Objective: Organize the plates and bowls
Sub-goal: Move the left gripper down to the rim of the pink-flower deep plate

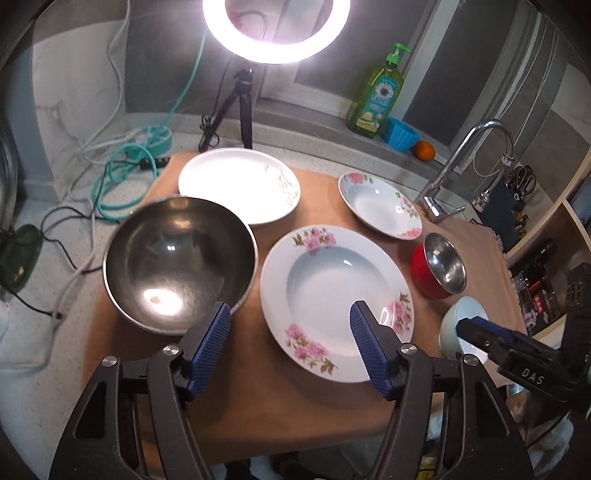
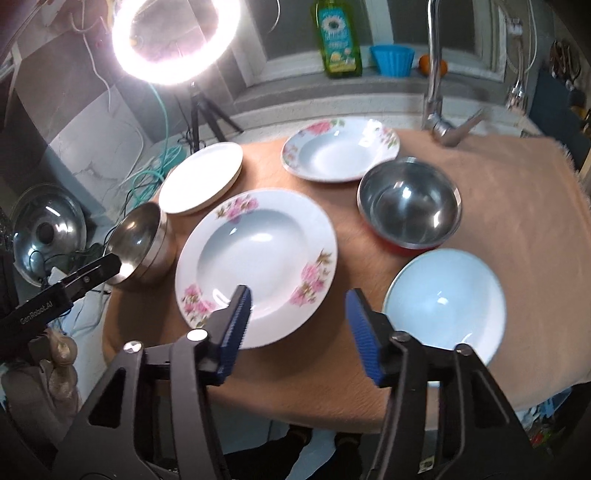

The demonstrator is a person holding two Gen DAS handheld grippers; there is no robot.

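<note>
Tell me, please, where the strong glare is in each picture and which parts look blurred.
Left wrist view: the ring light blows out white, and its glare washes out the plain white plate; the steel bowl shows a bright reflection. Right wrist view: the ring light flares again; the faucet and the cloth look smeared.

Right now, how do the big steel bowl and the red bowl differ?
The big steel bowl is bare metal outside; the red bowl is red outside with a steel lining. The steel bowl looks clearly larger. It sits left of the large flowered plate, the red bowl to its right. Both stand upright and empty on the tan cloth.
</note>
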